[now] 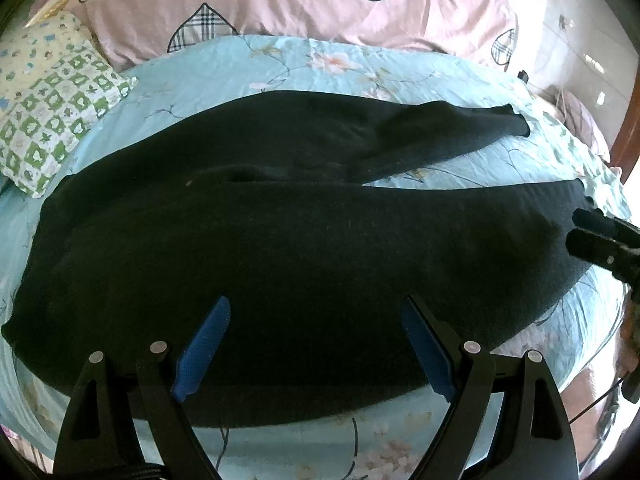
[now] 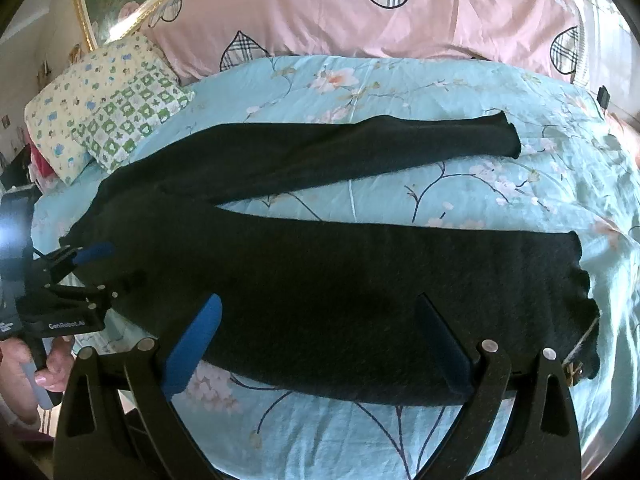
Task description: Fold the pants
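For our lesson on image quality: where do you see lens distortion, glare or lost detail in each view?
Left wrist view: the bed's blue sheet bulges barrel-like, the window side at right is blown out, and the black pants lose fold detail. Right wrist view: same curved bulge, and glare whitens the left tongs' body.

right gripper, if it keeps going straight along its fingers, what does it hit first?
Most likely the black pants. The right gripper is open, with the near leg filling the gap between its fingers. Past that lie the blue floral sheet and the far leg. How far above the fabric it is cannot be judged.
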A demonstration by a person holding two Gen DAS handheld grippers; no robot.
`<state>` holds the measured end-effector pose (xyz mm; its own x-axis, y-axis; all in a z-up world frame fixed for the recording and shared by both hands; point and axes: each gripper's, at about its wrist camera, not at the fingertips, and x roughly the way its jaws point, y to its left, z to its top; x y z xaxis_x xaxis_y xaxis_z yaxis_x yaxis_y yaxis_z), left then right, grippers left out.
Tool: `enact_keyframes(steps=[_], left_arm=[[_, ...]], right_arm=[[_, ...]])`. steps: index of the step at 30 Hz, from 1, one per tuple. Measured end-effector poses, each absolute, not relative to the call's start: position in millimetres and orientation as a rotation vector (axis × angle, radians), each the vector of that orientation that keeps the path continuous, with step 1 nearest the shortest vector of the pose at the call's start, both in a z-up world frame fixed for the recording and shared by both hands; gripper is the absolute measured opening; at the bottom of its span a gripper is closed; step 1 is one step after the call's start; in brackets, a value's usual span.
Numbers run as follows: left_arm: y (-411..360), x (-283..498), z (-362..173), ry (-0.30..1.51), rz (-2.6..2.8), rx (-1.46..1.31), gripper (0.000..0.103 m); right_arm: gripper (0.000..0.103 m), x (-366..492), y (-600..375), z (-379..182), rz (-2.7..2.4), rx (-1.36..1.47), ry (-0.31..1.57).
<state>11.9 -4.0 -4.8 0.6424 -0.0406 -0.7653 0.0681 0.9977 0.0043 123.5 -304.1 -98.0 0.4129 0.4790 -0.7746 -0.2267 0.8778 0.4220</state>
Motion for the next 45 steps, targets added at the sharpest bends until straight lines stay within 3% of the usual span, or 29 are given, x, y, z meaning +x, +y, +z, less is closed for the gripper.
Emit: enact_keyframes(steps=[17,45], left_arm=[[-10,61,9,0.903,-0.103,0.107,0.088],[-60,252,19,0.963,-0.398,0.321,0.088]], right_arm=[[0.097,165,-331,-101,0.415,0.34,1.071],[0.093,325,-429,-150,0.282,0.355,1.119]])
